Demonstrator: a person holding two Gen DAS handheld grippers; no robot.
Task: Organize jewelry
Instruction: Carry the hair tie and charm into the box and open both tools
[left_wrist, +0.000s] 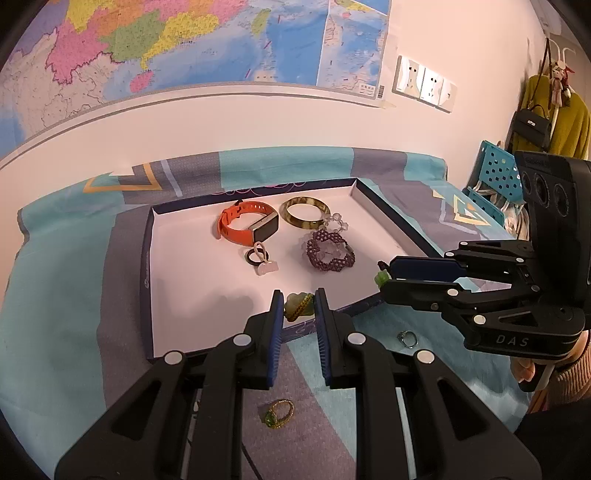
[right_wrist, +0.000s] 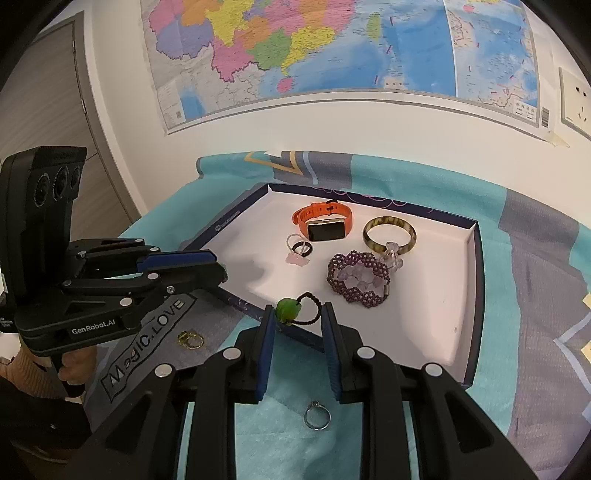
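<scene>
Left wrist view: left claw (left_wrist: 298, 296) clenched on a green-and-gold charm (left_wrist: 297, 307) above the near rim of the tray (left_wrist: 147, 258). Right claw (left_wrist: 382, 274) at right, pinching something green. Gold ring (left_wrist: 280, 413) and silver ring (left_wrist: 406, 339) near, on the cloth (left_wrist: 55, 314).

Right wrist view: right claw grasping a green bead on a black cord (right_wrist: 287, 309) over the near rim. Watch (right_wrist: 325, 221), bangle (right_wrist: 389, 234) and purple bracelet (right_wrist: 358, 280) farther in.
</scene>
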